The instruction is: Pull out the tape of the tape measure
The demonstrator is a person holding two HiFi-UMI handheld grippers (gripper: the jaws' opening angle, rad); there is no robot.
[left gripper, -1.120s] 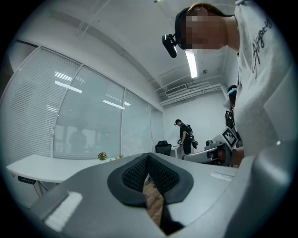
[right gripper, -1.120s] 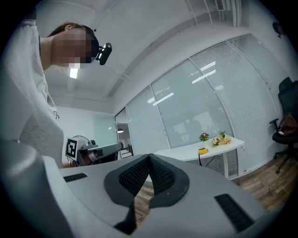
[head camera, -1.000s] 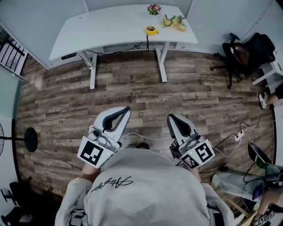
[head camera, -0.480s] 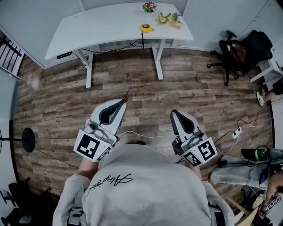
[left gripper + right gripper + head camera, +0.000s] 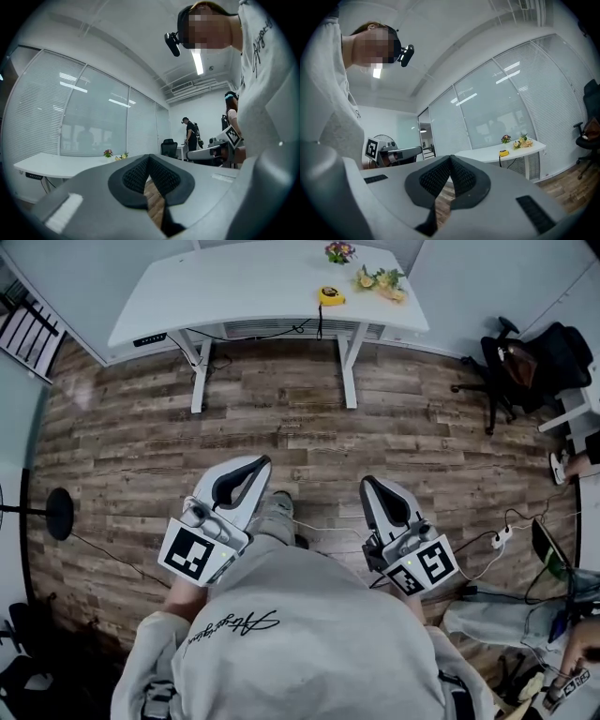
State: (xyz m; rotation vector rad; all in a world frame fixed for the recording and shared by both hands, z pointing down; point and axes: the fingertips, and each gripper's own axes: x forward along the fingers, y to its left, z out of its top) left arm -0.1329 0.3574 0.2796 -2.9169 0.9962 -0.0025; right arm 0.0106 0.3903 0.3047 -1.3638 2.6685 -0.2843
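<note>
White table (image 5: 234,287) on plank floor (image 5: 281,409), glass wall (image 5: 497,112) behind. Yellow tape measure (image 5: 325,296) lies near the table's right end, too small to tell its heading. Left gripper (image 5: 262,463) and right gripper (image 5: 367,484) are closed and empty.

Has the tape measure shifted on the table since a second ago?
No. The tape measure keeps its spot on the table, just left of the yellow flowers; only the camera shifted.

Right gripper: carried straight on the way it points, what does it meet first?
Nothing close: only open space above the wood floor lies ahead of the right gripper. The first thing looks to be the white table, left of the yellow tape measure, though depth is unclear.
</note>
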